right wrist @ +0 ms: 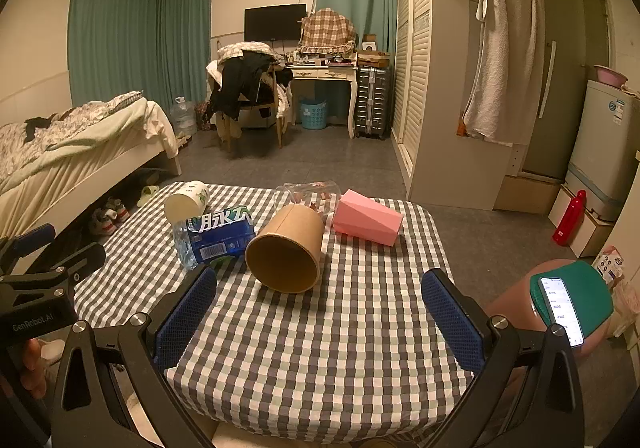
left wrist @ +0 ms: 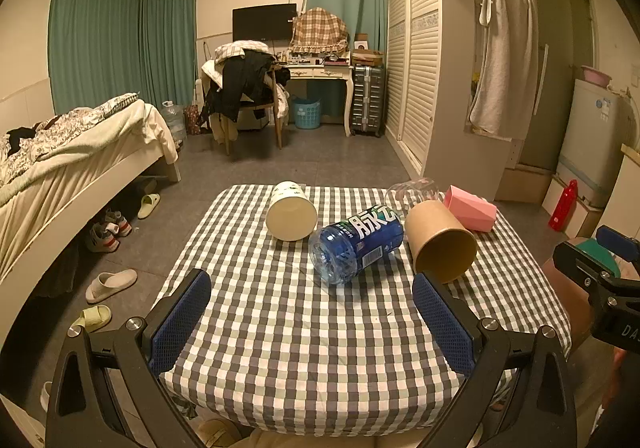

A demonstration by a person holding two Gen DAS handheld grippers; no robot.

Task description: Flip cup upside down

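Note:
On the checkered table (left wrist: pixel 304 348) (right wrist: pixel 320 348) several cups lie on their sides: a white paper cup (left wrist: pixel 291 212) (right wrist: pixel 186 201), a brown paper cup (left wrist: pixel 442 242) (right wrist: pixel 287 250), a pink faceted cup (left wrist: pixel 471 207) (right wrist: pixel 366 217) and a clear glass (left wrist: pixel 412 189) (right wrist: pixel 308 191). A blue water bottle (left wrist: pixel 354 244) (right wrist: pixel 214 238) lies between the white and brown cups. My left gripper (left wrist: pixel 312 312) is open and empty above the near table edge. My right gripper (right wrist: pixel 320 312) is open and empty, just short of the brown cup.
A bed (left wrist: pixel 68 151) stands to the left with shoes and slippers (left wrist: pixel 110 284) on the floor beside it. A wardrobe (left wrist: pixel 420 59) is at the right. A phone on a green stool (right wrist: pixel 564 308) sits right of the table. A red bottle (right wrist: pixel 570 217) stands on the floor.

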